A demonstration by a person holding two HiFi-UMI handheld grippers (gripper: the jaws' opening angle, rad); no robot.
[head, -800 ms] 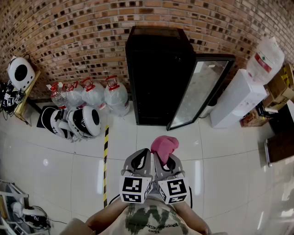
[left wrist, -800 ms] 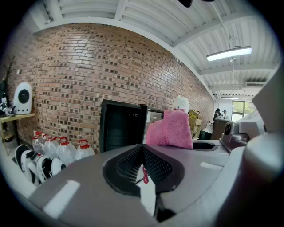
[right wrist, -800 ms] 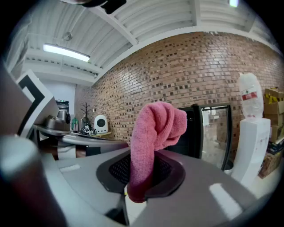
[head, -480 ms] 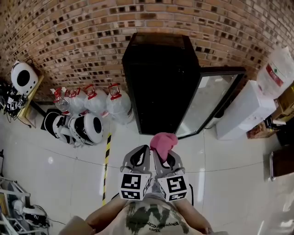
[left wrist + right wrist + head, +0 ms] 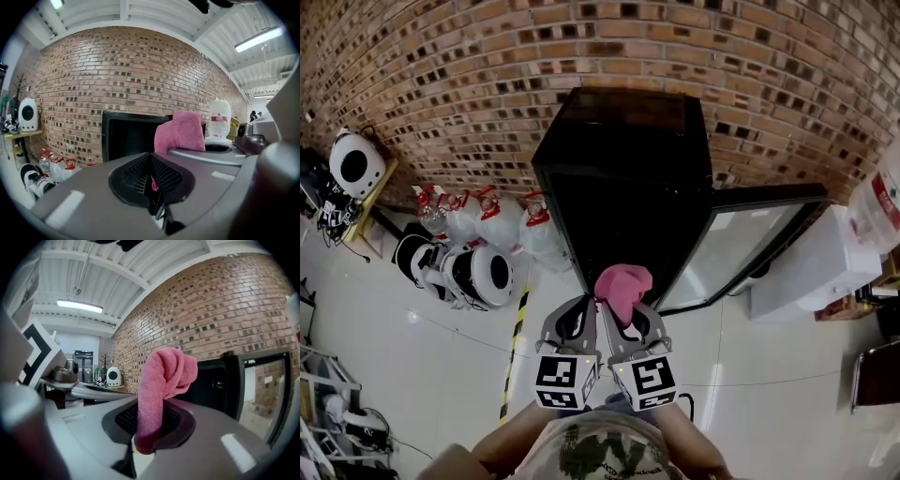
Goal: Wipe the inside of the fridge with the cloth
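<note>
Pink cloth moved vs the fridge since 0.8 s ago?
Yes. The pink cloth has moved forward toward the black fridge: earlier over floor tiles short of it, now overlapping its open front's base.

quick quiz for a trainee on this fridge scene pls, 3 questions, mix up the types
1. Which gripper holds the pink cloth? A. left B. right C. neither
2. True or false: the door of the fridge is shut.
3. In the head view, what stands by the brick wall just left of the fridge?

Key
1. B, the right gripper; its jaws are closed on the cloth.
2. False; the door is swung open.
3. Large water bottles.
</note>
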